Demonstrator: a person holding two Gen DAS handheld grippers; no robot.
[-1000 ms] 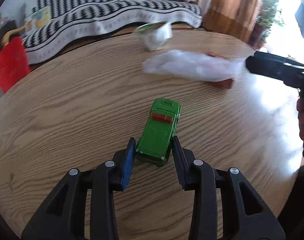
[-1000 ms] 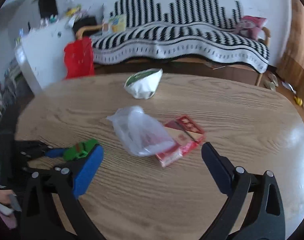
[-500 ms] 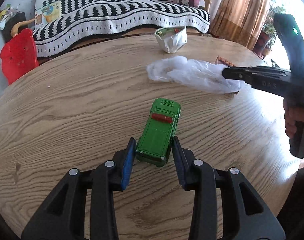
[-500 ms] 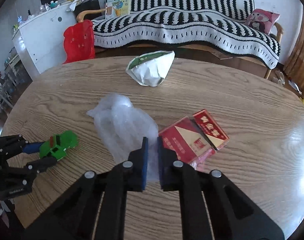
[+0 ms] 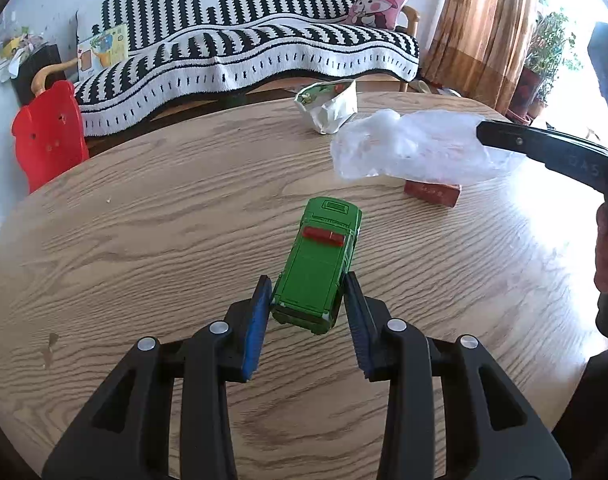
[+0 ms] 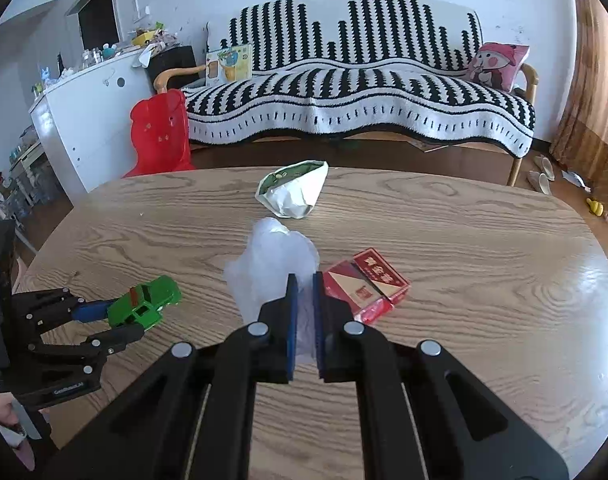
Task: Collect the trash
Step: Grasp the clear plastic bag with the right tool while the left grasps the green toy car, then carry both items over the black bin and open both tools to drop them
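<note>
My right gripper is shut on a crumpled clear plastic bag and holds it just above the wooden table; the bag also shows in the left wrist view. My left gripper is shut on the rear of a green toy car, which also shows in the right wrist view. A red cigarette pack lies right of the bag. A crumpled white and green wrapper lies farther back.
The round wooden table ends close on the left and right. Beyond it stand a black-and-white striped sofa, a red plastic chair and a white cabinet. Brown curtains hang at the right.
My right gripper came down and shut on the plastic bag, then lifted it off the cigarette pack. My left gripper has kept its hold on the green toy car.
</note>
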